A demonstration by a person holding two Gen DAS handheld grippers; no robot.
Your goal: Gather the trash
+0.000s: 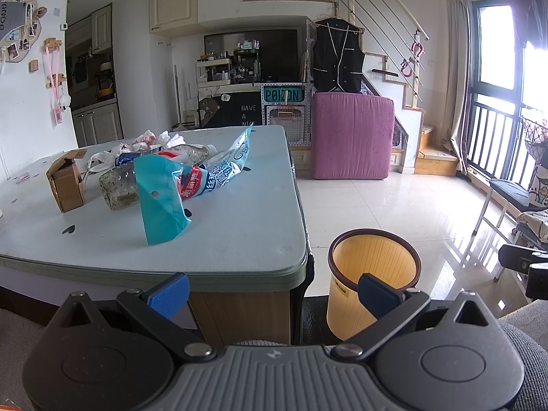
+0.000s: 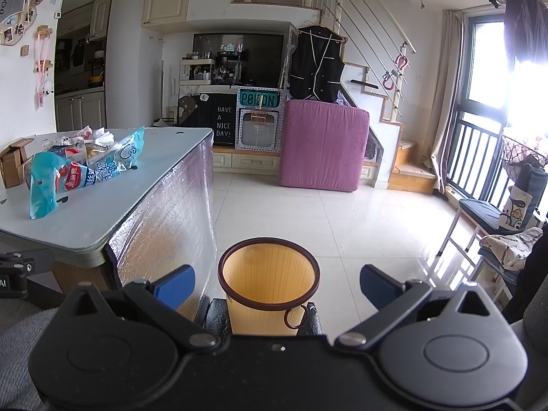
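Left hand-held gripper (image 1: pixel 272 289): released, both blue pads spread wide, nothing between them. It sits low, short of the near edge of the counter, so no item is within reach of the pads yet.
Right hand-held gripper (image 2: pixel 277 286): released and empty. It looks over the bin, probably so the drop point stays in sight.
Bin (image 2: pixel 269 282): yellow, with a dark rim, upright on the floor just beside the near corner of the counter; appears empty. Standing below the counter edge, it keeps the carry short.
Counter (image 1: pixel 239 226): pale blue top; all the trash lies on its far-left part, well apart from the bin.
Blue bag (image 1: pixel 159 197): nearest item to the bin, propped half upright against the pile. Likely first pick; thin film, so it will crumple under the pads.
Printed wrapper (image 1: pixel 219 167): lies across the pile, behind the blue bag.
Bottle (image 1: pixel 118 186): clear plastic, on its side under the blue bag; may roll if nudged.
Cardboard box (image 1: pixel 65 183): open, farthest from the bin.
Crumpled paper (image 1: pixel 157 138): at the back of the pile.
Progress: judged not yet begun.
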